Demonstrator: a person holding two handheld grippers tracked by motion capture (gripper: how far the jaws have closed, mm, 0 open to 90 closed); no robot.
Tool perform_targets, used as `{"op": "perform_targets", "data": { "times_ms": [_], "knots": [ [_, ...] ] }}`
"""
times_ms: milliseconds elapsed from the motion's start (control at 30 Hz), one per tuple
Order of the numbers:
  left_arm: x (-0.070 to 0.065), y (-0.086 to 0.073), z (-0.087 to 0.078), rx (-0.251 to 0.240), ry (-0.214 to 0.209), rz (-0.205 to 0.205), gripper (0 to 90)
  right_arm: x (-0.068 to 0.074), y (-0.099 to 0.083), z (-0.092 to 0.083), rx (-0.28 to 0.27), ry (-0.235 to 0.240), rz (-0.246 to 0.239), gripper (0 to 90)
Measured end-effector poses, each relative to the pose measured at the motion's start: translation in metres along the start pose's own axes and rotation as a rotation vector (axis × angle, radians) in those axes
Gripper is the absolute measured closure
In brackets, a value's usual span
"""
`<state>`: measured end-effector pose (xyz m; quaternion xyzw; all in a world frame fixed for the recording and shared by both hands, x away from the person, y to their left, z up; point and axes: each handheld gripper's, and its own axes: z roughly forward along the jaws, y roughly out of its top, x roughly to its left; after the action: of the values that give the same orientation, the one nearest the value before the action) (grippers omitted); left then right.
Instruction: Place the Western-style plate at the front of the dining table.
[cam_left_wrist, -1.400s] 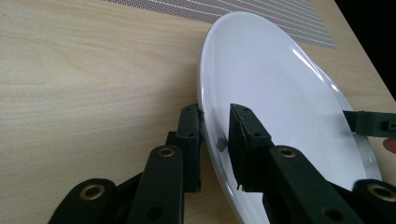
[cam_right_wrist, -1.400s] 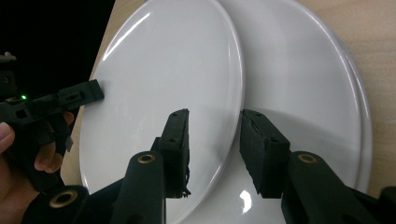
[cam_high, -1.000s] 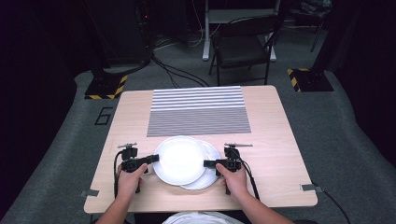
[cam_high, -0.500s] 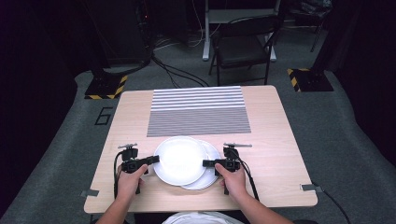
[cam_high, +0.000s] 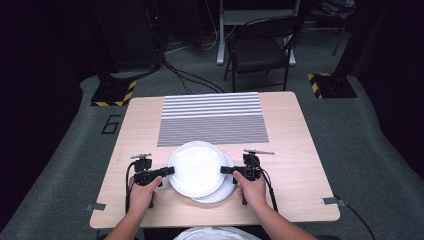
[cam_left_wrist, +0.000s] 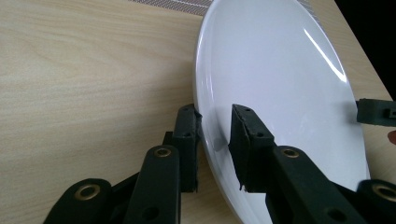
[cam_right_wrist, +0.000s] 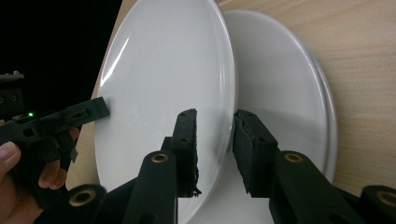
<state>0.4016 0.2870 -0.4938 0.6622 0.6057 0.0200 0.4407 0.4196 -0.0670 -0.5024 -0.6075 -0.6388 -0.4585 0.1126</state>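
Between both grippers, top plate (cam_high: 196, 167) level, face up

three white plates: one on top (cam_high: 196, 167), held up, and two stacked under it (cam_high: 223, 189). two tools, left (cam_high: 167, 171) and right (cam_high: 227, 170). one striped mat (cam_high: 212, 118). one desk (cam_high: 300, 150). one chair (cam_high: 260, 47) behind it.

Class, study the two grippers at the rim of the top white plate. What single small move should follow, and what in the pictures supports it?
Probably a short, level lift with both hands together. The left gripper and right gripper are each shut on opposite rims of the top plate, which partly overlaps the lower plates on the table. Raising evenly should free it without tilting or scraping.
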Motion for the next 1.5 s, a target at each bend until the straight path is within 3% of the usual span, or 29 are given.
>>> {"op": "perform_targets", "data": {
  "times_ms": [233,467,700,833,1067,1133,1267,1500],
  "knots": [
    [-0.003,0.005,0.005,0.004,-0.014,-0.018,70.8,-0.001,0.004,-0.006,-0.015,0.002,0.016,69.1],
    [-0.006,0.009,0.009,0.016,-0.022,-0.009,69.3,-0.002,0.009,-0.009,-0.026,-0.005,0.033,67.3],
    [-0.010,0.012,0.014,0.018,-0.012,-0.013,69.7,-0.001,0.013,-0.009,-0.039,-0.031,0.008,65.5],
    [-0.014,0.016,0.017,0.014,0.002,-0.003,70.1,-0.002,0.014,-0.008,-0.034,-0.062,0.006,65.9],
    [-0.017,0.022,0.024,0.017,0.026,0.004,70.0,-0.001,0.017,-0.010,-0.049,-0.077,0.012,65.5],
    [-0.019,0.024,0.026,0.009,0.033,-0.008,70.0,-0.001,0.019,-0.010,-0.053,-0.082,0.009,65.4],
    [-0.023,0.029,0.028,0.002,0.040,0.010,69.9,0.000,0.024,-0.011,-0.063,-0.101,0.004,65.2],
    [-0.027,0.038,0.032,-0.013,0.047,0.008,69.9,0.003,0.033,-0.012,-0.084,-0.120,-0.007,65.0]
  ]
}}
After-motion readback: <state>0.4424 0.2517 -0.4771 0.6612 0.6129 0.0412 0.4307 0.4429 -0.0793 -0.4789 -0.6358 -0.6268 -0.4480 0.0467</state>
